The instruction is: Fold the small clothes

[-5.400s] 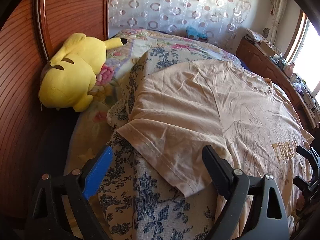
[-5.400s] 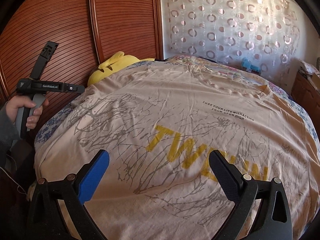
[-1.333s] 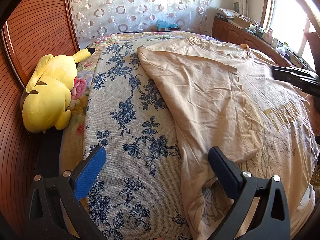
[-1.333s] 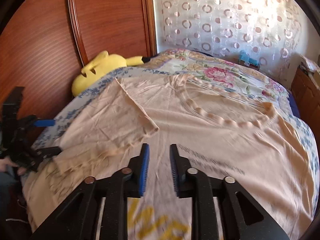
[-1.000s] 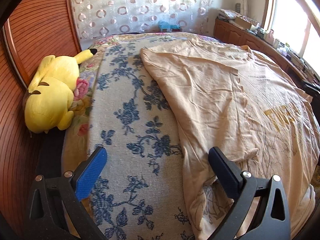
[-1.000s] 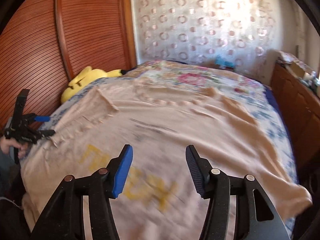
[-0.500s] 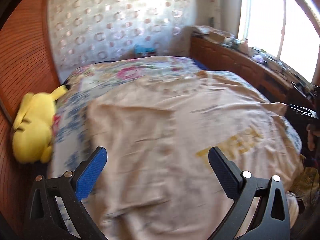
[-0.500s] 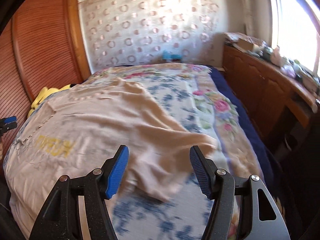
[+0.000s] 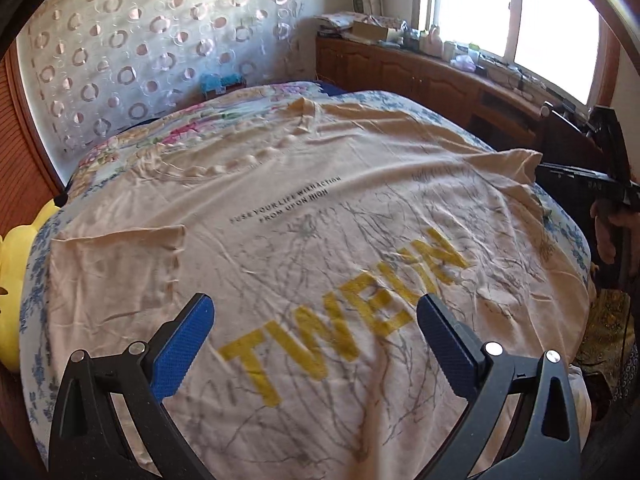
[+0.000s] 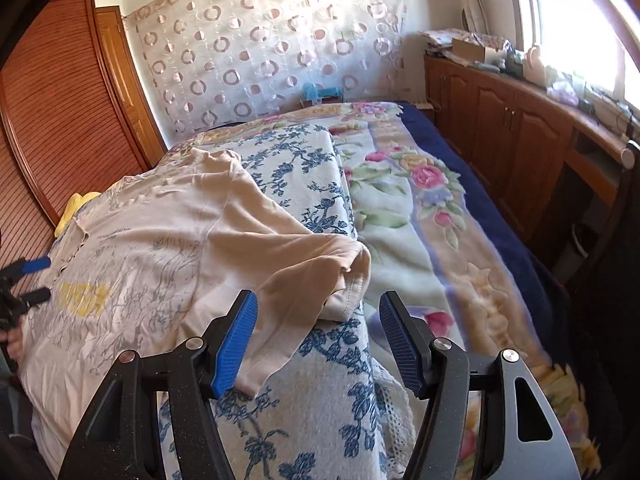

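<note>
Having folded the left sleeve (image 9: 116,256) inward, I see my right claw (image 10: 318,336), jaws just opened and empty, facing the unfolded right sleeve (image 10: 320,264). My left claw (image 9: 316,340) hangs open over the T-shirt (image 9: 320,216) spread across the bed (image 10: 420,216); free blanket beside the sleeve.

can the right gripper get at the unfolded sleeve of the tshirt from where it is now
Probably yes. The right gripper is open, and the sleeve lies bunched on the blue floral cover just ahead of its fingertips, with nothing between them or on top of it.
</note>
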`<state>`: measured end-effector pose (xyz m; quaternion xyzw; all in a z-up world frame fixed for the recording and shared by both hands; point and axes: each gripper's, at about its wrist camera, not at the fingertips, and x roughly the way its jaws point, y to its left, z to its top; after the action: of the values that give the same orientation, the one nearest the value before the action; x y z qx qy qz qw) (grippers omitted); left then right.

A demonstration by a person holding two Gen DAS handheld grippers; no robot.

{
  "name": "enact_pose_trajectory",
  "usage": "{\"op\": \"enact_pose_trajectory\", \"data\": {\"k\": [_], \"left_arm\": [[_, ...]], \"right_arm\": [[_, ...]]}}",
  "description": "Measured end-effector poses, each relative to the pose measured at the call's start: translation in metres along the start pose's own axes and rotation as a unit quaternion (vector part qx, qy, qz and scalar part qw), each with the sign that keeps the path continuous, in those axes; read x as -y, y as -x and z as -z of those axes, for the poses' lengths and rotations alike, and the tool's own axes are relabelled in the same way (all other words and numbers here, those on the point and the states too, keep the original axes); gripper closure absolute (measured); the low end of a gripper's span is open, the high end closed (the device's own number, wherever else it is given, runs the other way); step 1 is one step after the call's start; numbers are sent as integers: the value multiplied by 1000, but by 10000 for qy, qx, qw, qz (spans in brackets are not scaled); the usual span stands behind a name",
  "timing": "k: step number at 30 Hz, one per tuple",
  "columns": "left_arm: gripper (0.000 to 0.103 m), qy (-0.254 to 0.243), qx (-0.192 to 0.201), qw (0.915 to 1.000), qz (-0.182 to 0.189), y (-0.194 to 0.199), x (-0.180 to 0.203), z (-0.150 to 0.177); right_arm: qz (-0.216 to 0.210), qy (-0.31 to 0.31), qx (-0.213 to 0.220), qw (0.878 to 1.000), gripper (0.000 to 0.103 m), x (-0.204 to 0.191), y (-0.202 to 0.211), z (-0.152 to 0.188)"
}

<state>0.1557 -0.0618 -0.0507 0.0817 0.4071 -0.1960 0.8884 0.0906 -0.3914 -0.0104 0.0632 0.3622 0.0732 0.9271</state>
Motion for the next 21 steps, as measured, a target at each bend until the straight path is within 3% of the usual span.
{"op": "enact_pose_trajectory", "data": {"k": [9, 18, 21], "left_arm": [[1, -141, -375, 9992, -66, -29, 12, 6], [0, -163, -379, 9991, 10, -31, 13, 7], [0, -162, -379, 9991, 9, -31, 14, 7]], "right_arm": [[-169, -251, -216, 9993, 38, 8, -17, -13], [-206, -199, -348, 9990, 38, 8, -26, -20], [-136, -83, -366, 9992, 48, 5, -28, -21]]}}
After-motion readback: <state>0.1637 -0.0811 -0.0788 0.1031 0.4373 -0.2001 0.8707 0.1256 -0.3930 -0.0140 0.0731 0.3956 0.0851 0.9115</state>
